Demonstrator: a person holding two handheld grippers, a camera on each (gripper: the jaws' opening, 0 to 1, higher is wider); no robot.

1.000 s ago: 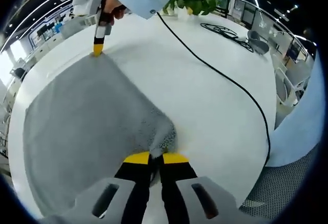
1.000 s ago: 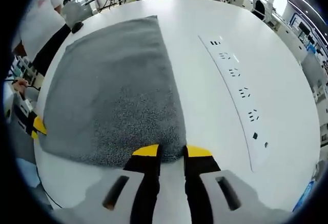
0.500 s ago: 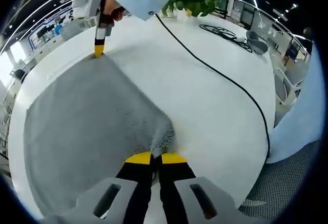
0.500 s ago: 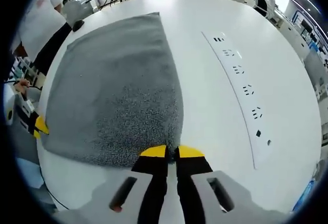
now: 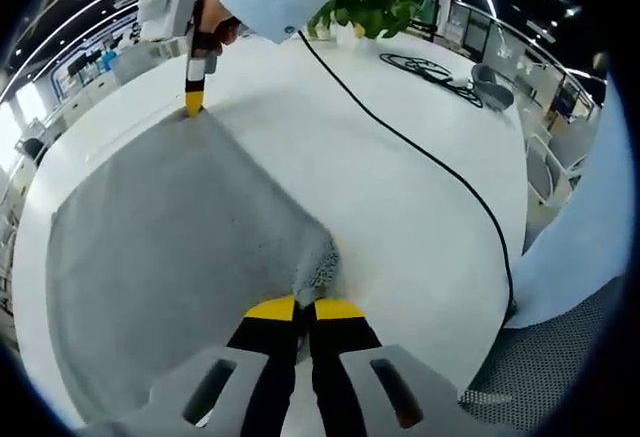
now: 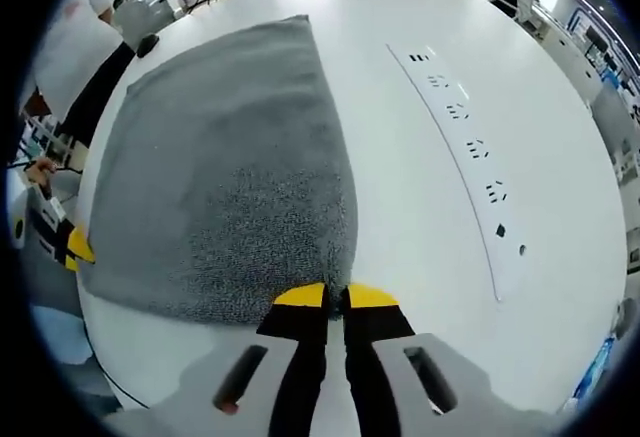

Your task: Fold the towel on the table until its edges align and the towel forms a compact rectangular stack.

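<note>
Each hand-held gripper, left (image 5: 304, 306) and right (image 6: 336, 295), pinches a corner of the grey towel (image 6: 225, 167) on the white bench (image 6: 420, 207); uneven lifting could misalign the fold.

Towel (image 6: 230, 157) lies flat on table (image 6: 400, 207), left tongs (image 5: 305, 307) and right tongs (image 6: 336, 295) at adjacent corners, cable (image 5: 420, 152) right of towel, power strip (image 6: 465, 147) beside it.
</note>
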